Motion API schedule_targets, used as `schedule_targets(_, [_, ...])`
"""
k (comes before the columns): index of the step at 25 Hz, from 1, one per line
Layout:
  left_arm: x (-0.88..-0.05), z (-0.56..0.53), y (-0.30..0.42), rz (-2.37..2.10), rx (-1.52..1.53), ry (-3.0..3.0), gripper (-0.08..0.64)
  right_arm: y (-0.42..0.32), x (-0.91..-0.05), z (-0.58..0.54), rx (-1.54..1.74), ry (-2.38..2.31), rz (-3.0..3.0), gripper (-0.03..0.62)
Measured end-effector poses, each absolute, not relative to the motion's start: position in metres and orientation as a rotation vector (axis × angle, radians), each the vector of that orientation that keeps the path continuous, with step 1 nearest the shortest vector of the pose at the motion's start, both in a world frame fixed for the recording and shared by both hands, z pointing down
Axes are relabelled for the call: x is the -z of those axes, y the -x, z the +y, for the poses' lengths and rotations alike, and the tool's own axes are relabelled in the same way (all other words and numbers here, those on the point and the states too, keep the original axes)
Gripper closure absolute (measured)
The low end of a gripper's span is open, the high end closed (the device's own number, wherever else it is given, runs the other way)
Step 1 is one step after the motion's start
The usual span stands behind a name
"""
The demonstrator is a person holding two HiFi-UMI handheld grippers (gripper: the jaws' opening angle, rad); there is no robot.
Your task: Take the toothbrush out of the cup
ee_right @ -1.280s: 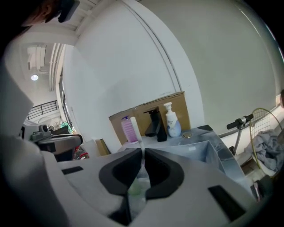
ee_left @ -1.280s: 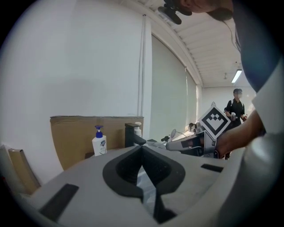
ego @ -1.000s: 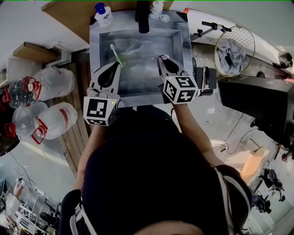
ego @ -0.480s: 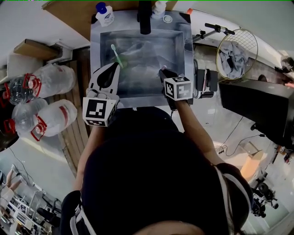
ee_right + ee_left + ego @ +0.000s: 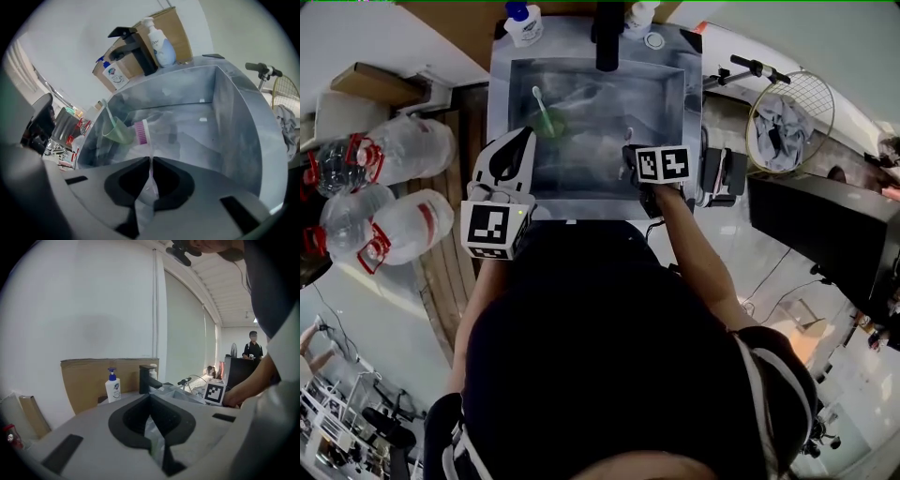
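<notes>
The sink [image 5: 670,103] is dull grey metal and its tap [image 5: 607,37] is black. The cup [image 5: 117,132] is translucent green. The toothbrush [image 5: 142,132] has pink bristles on a white head and a pale, see-through handle. The left gripper [image 5: 150,397] and right gripper [image 5: 151,161] are light grey, black inside the jaws. Their cubes [image 5: 495,230] bear black-and-white square markers. The pump bottle [image 5: 525,23] is white with a blue top. The cardboard [image 5: 89,380] is brown.

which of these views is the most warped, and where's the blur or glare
Head view: strongest fisheye, the sink rim bends and everything curls toward the edges. Left gripper view: dark round border, pale wall and window washed out, near jaws soft. Right gripper view: toothbrush head sharp, its handle blurs between the jaws.
</notes>
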State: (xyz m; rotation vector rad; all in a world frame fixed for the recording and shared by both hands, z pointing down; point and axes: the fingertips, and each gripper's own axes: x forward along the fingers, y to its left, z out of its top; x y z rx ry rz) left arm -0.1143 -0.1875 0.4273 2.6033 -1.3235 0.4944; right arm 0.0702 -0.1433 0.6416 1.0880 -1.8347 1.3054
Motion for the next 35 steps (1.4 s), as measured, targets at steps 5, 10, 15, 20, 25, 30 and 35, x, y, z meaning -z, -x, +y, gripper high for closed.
schedule_targets(5, [-0.429,-0.188,0.12,-1.354,-0.512,-2.579,0.538,-0.081,-0.673,-0.163,-1.466,-1.195,-1.746,0.546])
schedule_targets(10, [-0.434,-0.186,0.127,-1.383,-0.524,-2.542,0.538,-0.093,-0.702,-0.178,-1.496,-1.291,-1.64,0.548])
schedule_targets(15, [-0.434,-0.185,0.13,-1.4,-0.525,-2.528,0.538,-0.095,-0.72,-0.179,-1.592,-1.342,-1.55,0.548])
schedule_targets(20, [-0.437,-0.181,0.133,-1.408,-0.526,-2.518,0.538,-0.094,-0.726,-0.18,-1.595,-1.378,-1.521,0.548])
schedule_targets(25, [-0.437,-0.178,0.132,-1.402,-0.529,-2.519,0.538,-0.093,-0.726,-0.181,-1.582,-1.389,-1.514,0.546])
schedule_targets(30, [-0.436,-0.176,0.133,-1.405,-0.525,-2.521,0.538,-0.1,-0.717,-0.182,-1.485,-1.424,-1.523,0.546])
schedule_targets(35, [-0.436,-0.175,0.136,-1.414,-0.525,-2.513,0.538,-0.109,-0.686,-0.192,-1.269,-1.538,-1.591,0.546])
